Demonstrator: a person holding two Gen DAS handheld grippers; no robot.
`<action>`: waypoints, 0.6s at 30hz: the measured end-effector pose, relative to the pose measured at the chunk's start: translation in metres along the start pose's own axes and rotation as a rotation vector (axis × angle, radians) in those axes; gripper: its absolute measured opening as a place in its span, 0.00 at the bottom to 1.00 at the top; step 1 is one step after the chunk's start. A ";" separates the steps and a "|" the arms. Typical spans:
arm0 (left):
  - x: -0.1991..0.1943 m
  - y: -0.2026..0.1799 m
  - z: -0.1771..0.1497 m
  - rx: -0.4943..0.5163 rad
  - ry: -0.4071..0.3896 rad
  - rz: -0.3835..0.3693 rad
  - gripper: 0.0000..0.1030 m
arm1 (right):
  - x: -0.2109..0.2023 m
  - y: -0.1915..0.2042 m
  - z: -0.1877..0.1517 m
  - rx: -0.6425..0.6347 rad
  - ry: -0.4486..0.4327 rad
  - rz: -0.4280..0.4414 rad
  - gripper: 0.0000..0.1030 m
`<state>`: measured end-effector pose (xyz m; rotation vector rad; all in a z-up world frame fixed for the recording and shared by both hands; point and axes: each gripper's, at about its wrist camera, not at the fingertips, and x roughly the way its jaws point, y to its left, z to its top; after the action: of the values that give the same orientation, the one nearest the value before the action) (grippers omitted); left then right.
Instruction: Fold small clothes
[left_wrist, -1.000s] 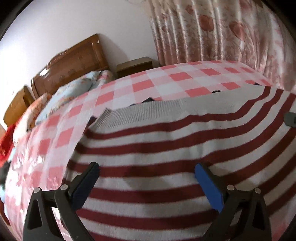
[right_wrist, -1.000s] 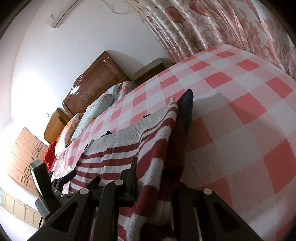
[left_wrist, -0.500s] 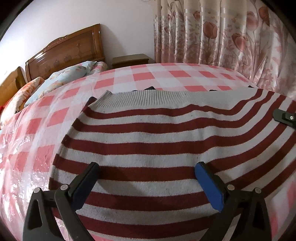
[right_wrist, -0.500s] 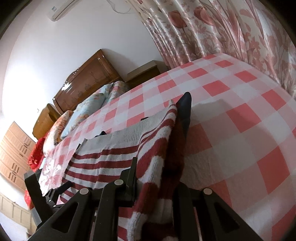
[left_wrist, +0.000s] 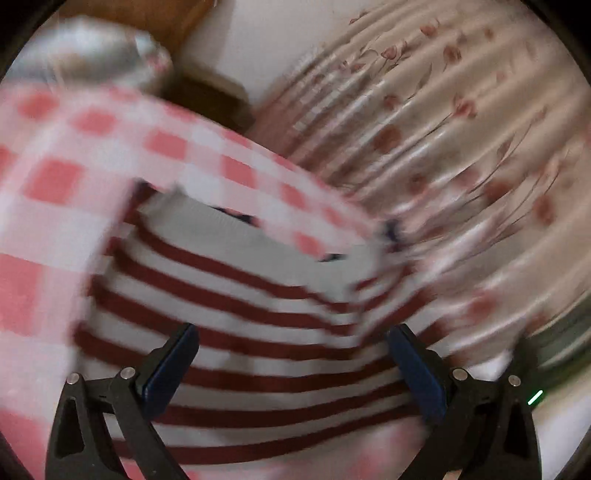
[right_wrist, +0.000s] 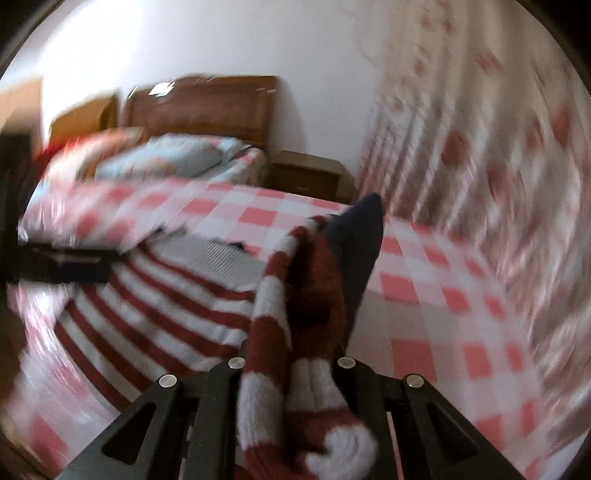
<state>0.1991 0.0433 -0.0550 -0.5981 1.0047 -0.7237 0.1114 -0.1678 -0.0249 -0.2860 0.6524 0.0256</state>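
Observation:
A small red-and-white striped sweater (left_wrist: 258, 325) with a grey ribbed hem lies on the pink checked bedspread (left_wrist: 55, 177). My left gripper (left_wrist: 295, 354) hovers over it, open, its blue pads (left_wrist: 173, 365) wide apart and pressing on nothing. In the right wrist view my right gripper (right_wrist: 325, 254) is shut on a bunched edge of the sweater (right_wrist: 177, 295), and striped knit spills back over its body. Only one dark pad (right_wrist: 360, 240) shows; the fabric hides the other. The left gripper (right_wrist: 55, 264) appears there as a dark blur at the left.
A wooden headboard (right_wrist: 207, 107) and pillows (right_wrist: 166, 158) are at the far end of the bed. A nightstand (right_wrist: 306, 177) stands beside it. Floral curtains (right_wrist: 480, 155) hang along the bed's right side. Both views are motion-blurred.
Both hands have swung and rolled quickly, so the room now sits turned in both views. The right gripper keeps its hold on the sweater's edge, and the left stays open over it.

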 end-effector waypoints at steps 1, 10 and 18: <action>0.006 0.004 0.008 -0.036 0.040 -0.061 1.00 | 0.003 0.016 -0.003 -0.077 0.007 -0.030 0.15; 0.063 -0.021 0.020 -0.050 0.220 -0.133 1.00 | 0.019 0.068 -0.030 -0.367 0.009 -0.165 0.15; 0.109 -0.049 0.033 0.090 0.313 -0.057 1.00 | 0.012 0.066 -0.036 -0.399 -0.029 -0.166 0.15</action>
<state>0.2539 -0.0678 -0.0637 -0.4446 1.2395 -0.9276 0.0921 -0.1146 -0.0760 -0.7221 0.5902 0.0007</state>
